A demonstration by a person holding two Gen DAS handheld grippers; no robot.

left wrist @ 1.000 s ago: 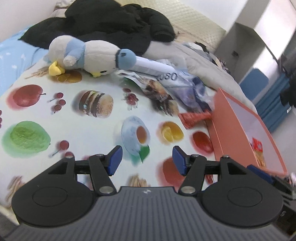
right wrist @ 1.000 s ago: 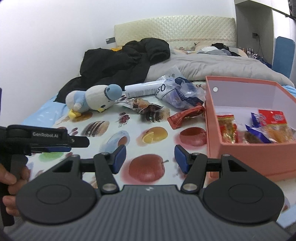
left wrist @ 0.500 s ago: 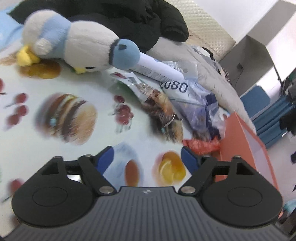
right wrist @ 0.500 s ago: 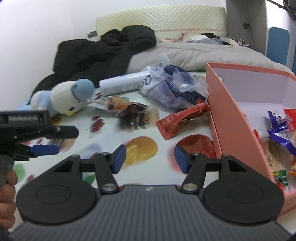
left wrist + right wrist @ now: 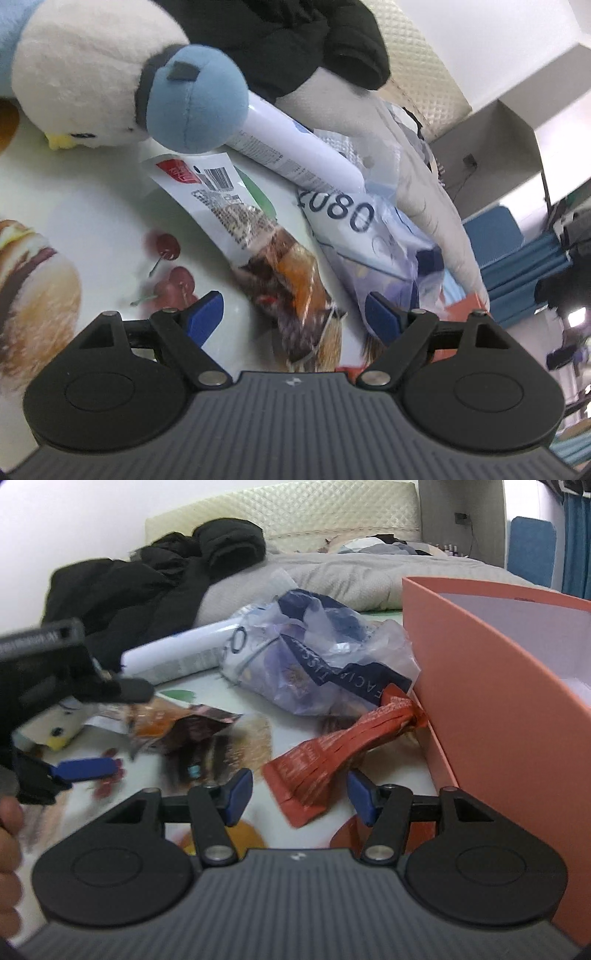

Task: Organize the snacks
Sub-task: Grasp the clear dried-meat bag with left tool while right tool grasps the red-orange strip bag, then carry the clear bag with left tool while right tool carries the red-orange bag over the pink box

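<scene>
A brown and white snack packet (image 5: 280,273) lies flat on the fruit-print sheet, its near end between the pads of my left gripper (image 5: 293,315). That gripper is open wide and its pads stay clear of the packet. In the right wrist view the same packet (image 5: 177,727) lies at the left, with the left gripper (image 5: 107,731) over it. A red snack packet (image 5: 332,753) leans against the orange box (image 5: 498,709). Its near end sits between the pads of my right gripper (image 5: 300,795), which is open and does not press on it.
A plush penguin (image 5: 110,74) lies at the far left, touching a white tube (image 5: 295,155). A crumpled plastic tissue bag (image 5: 314,657) lies behind the red packet. A black jacket (image 5: 147,583) and a grey blanket (image 5: 332,579) are piled further back. A hand (image 5: 9,834) holds the left gripper.
Both grippers have moved forward and down toward the snacks. The left one has opened wider and come over the brown packet. The right one has closed in on the red packet.
</scene>
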